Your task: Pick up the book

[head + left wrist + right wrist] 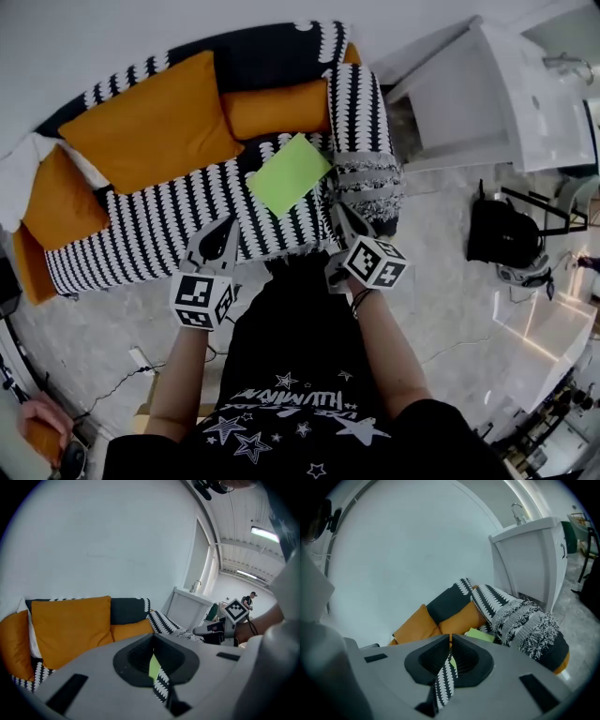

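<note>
Nearest to the head camera was the person's black shirt (281, 394) with white stars, and both forearms reached from it toward 12 o'clock. On the left gripper (223, 234) I saw the jaws pressed together with nothing between them; the thin slit below the tips showed only a strip of the sofa (159, 234) and a bit of green. On the right gripper (347, 223) the jaws were closed the same way, also empty. The green book (289, 173) lay flat on the sofa seat, at 1 o'clock from the left gripper and 11 o'clock from the right gripper, touched by neither. A big orange cushion (150, 122) leaned at 10 o'clock of the book, and a fringed blanket (367, 173) lay over the armrest at 3 o'clock.
</note>
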